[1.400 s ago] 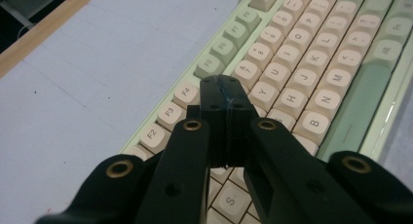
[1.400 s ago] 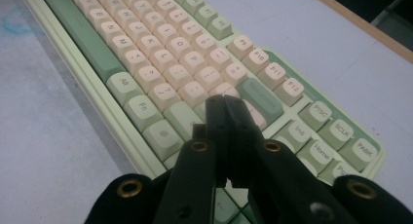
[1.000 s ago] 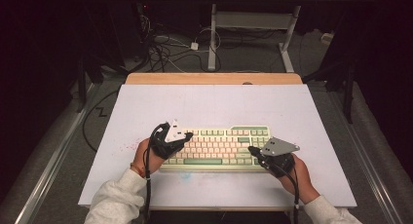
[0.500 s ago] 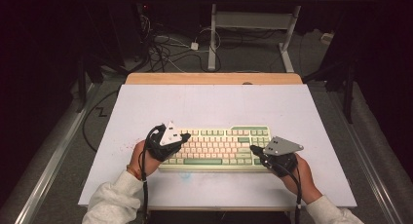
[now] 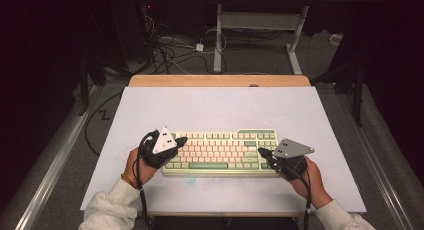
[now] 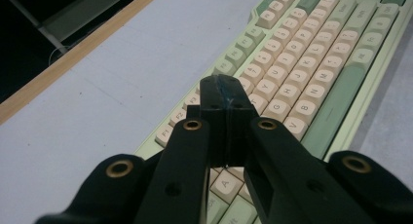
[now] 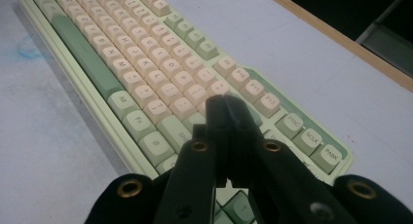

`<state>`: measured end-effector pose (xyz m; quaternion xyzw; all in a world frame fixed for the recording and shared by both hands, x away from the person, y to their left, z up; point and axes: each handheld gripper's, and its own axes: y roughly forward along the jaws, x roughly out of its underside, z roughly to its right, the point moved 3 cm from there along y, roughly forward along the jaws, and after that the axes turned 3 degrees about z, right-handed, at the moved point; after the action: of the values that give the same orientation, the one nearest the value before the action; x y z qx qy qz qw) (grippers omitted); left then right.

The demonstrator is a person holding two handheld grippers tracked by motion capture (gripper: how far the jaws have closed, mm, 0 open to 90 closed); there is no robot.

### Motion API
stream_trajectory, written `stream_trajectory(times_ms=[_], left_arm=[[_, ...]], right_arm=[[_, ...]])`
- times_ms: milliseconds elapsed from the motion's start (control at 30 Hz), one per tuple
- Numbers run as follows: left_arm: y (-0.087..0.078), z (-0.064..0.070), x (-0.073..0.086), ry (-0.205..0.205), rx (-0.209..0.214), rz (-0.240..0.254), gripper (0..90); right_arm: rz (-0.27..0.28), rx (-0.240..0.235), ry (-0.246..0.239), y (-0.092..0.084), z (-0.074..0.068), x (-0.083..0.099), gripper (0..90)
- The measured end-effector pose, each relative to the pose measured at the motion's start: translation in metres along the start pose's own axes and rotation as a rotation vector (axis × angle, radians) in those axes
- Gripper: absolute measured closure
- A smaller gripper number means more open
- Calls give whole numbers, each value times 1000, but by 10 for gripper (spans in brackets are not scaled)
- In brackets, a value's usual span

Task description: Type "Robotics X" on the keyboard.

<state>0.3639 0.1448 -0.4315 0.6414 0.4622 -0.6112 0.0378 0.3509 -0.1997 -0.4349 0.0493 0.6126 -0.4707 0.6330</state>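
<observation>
A pale green keyboard (image 5: 225, 150) with cream keys lies near the front of the white tabletop (image 5: 215, 110). My left gripper (image 5: 181, 139) hovers over the keyboard's left end, jaws shut with nothing between them. In the left gripper view its closed tip (image 6: 225, 87) hangs above the upper-left letter and number keys of the keyboard (image 6: 311, 63). My right gripper (image 5: 260, 151) is over the keyboard's right end, also shut and empty. In the right gripper view its tip (image 7: 225, 107) hangs above the keys at the right end of the keyboard (image 7: 122, 63).
A wooden strip (image 5: 220, 80) edges the table's far side. Beyond it on the floor lie cables (image 5: 170, 45) and a grey table frame (image 5: 260, 25). Faint blue marks (image 7: 27, 48) stain the tabletop in front of the keyboard.
My left gripper has shifted a little to the left and back toward the keyboard's left end. The right gripper has stayed where it was. Both stay shut.
</observation>
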Motion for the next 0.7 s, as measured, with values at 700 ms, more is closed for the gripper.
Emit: stream_trajectory(times_ms=[700], left_arm=[[-26,-1,30,-53,-17,16,878]], right_arm=[[10,-14,2,11,6,-12,900]])
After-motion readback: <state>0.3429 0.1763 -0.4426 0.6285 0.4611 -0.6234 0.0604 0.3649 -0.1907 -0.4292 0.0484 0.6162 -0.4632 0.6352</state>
